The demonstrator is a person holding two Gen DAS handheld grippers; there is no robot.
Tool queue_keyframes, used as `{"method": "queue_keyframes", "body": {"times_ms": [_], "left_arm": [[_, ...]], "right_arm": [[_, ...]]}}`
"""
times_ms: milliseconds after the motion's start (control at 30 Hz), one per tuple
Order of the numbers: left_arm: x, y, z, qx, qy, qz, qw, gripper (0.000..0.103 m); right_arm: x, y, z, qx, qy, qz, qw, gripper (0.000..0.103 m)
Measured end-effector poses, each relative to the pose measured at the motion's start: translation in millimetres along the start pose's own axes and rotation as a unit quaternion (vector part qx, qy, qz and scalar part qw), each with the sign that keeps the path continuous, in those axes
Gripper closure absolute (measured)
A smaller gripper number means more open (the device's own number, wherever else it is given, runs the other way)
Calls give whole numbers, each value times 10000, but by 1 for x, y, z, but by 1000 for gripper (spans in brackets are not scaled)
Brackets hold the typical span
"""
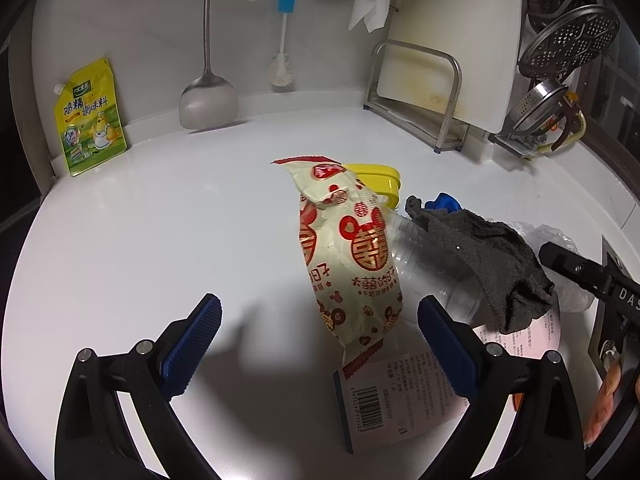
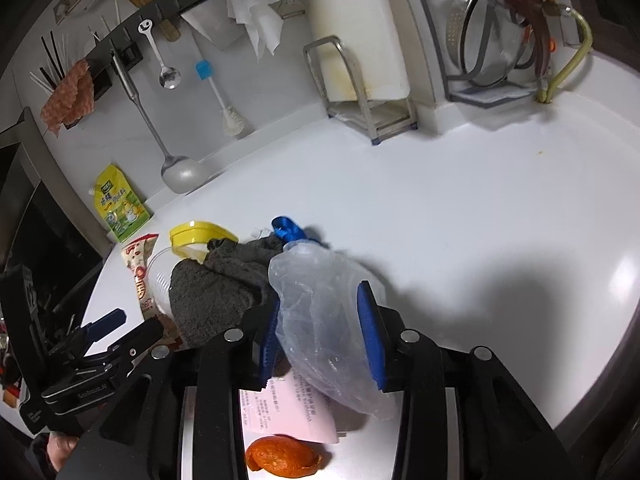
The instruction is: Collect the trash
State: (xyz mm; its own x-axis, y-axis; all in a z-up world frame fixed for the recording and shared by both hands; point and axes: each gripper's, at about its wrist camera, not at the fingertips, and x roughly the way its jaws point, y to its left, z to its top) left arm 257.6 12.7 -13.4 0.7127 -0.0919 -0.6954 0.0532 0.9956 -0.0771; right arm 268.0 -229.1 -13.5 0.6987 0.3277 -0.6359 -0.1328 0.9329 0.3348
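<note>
A pile of trash lies on the white counter (image 1: pixel 140 240). In the left wrist view a cream and red snack wrapper (image 1: pixel 348 256) stands tilted against a clear plastic cup (image 1: pixel 432 276), with a grey rag (image 1: pixel 492 264) draped over it and a yellow lid (image 1: pixel 380 180) behind. My left gripper (image 1: pixel 320 340) is open, its blue pads either side of the wrapper's lower end, not touching. In the right wrist view my right gripper (image 2: pixel 322 350) is shut on a crumpled clear plastic bag (image 2: pixel 320 316). An orange peel (image 2: pixel 280 456) and a pink paper slip (image 2: pixel 292 412) lie below it.
A yellow seasoning pouch (image 1: pixel 92 120) leans on the back wall. A ladle (image 1: pixel 206 100), spoon and blue-capped brush (image 1: pixel 285 40) hang there. A cutting-board rack (image 1: pixel 420 88) and steel strainers (image 1: pixel 568 40) stand at the back right. A printed barcode card (image 1: pixel 392 396) lies by the left gripper.
</note>
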Motion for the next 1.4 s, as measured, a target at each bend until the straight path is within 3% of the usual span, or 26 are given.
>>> {"method": "queue_keyframes", "body": {"times_ms": [67,100,200,433,733,800,967,1033,1133,1400], "left_arm": [[0,-1,-1,17,17,7,10000,6],[0,-1,-1,18,23,7,10000,6],[0,0,-1,-14,28,15,10000,6],[0,7,-1,-215,37,-30,9998,6],[10,3,6,-353,25,-21,9994,8],[12,6,6,-406,40,-85,9991,16],[17,7,4,-360,225,-303,9986,60],[19,7,3,-324,282,-354,9984,73],[17,11,1,-330,276,-398,9983,79],[2,22,1,-288,118,-354,9989,82]], "right_arm": [[0,0,0,-28,-2,-10,10000,78],[0,0,0,-19,21,23,10000,89],[1,1,0,-9,12,107,9999,97],[-17,-5,4,152,-411,137,9989,98],[-23,-5,5,183,-479,239,9984,98],[-23,-4,5,175,-489,245,9984,98],[-24,-3,4,156,-496,282,9982,98],[-24,-2,3,149,-493,290,9983,98],[-23,-2,3,153,-477,288,9983,98],[-25,-3,3,164,-524,292,9981,98]]}}
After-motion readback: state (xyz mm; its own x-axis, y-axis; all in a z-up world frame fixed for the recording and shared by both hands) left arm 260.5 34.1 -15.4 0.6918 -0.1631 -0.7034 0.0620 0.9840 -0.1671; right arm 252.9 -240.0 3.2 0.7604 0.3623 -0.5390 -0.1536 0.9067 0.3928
